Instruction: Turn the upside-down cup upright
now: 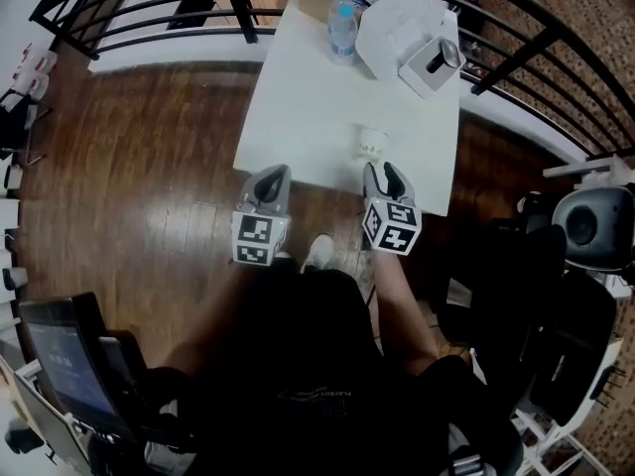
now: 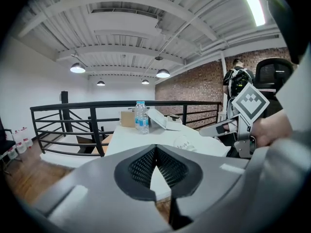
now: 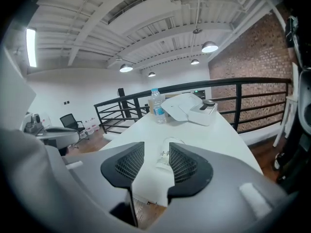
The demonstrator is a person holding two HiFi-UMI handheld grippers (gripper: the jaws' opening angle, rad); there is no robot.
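Facing the cup (image 3: 165, 154) mid-frame, right gripper (image 3: 156, 149) fingers gape empty; left gripper (image 2: 156, 148) fingers clenched. A glancing touch could skid it away.

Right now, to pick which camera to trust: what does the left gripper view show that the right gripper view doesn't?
Only left gripper view: the right gripper and the hand holding it, plus the left gripper shut. Only right gripper view: its own fingers apart, an office chair. Both: the cup, water bottle, white table and railing.
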